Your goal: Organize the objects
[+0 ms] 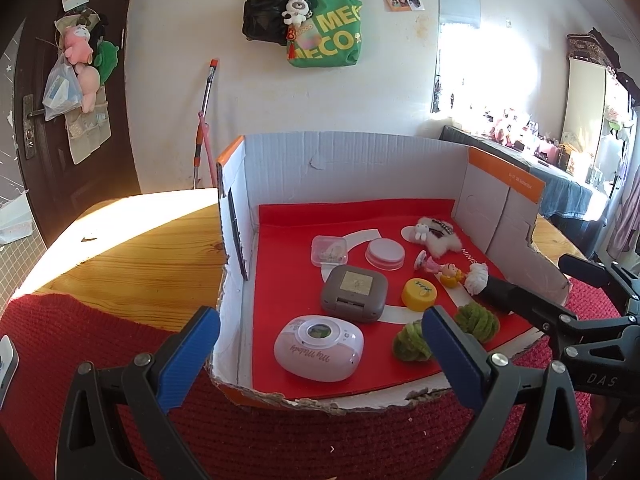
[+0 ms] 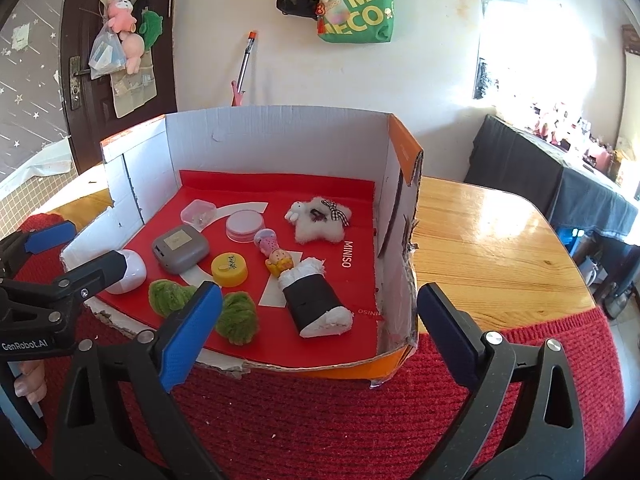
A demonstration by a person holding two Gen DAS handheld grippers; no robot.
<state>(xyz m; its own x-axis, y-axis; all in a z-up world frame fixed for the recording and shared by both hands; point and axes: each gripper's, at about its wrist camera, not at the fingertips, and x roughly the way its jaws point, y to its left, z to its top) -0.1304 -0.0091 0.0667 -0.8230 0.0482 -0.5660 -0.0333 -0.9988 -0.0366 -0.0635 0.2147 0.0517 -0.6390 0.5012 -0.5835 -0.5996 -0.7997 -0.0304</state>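
Observation:
A torn cardboard box (image 1: 352,160) (image 2: 276,136) with a red floor holds several small things: a pink-white gadget (image 1: 319,347), a grey case (image 1: 354,293) (image 2: 181,248), a yellow lid (image 1: 419,294) (image 2: 229,269), two green pompoms (image 1: 410,340) (image 2: 237,318), a black-and-white plush roll (image 2: 316,300), a doll figurine (image 2: 276,256), a white fluffy plush (image 1: 436,234) (image 2: 320,220), a round pink tin (image 1: 385,253) and a clear small box (image 1: 329,250). My left gripper (image 1: 320,360) is open at the box's near left edge. My right gripper (image 2: 318,332) is open at the box's near right edge. Both are empty.
The box stands on a red knitted mat (image 2: 320,420) over a wooden table (image 1: 132,256) (image 2: 488,248). Bags (image 1: 324,28) hang on the wall behind. A door (image 1: 72,100) is at the left, and a cluttered dark counter (image 2: 560,168) at the right.

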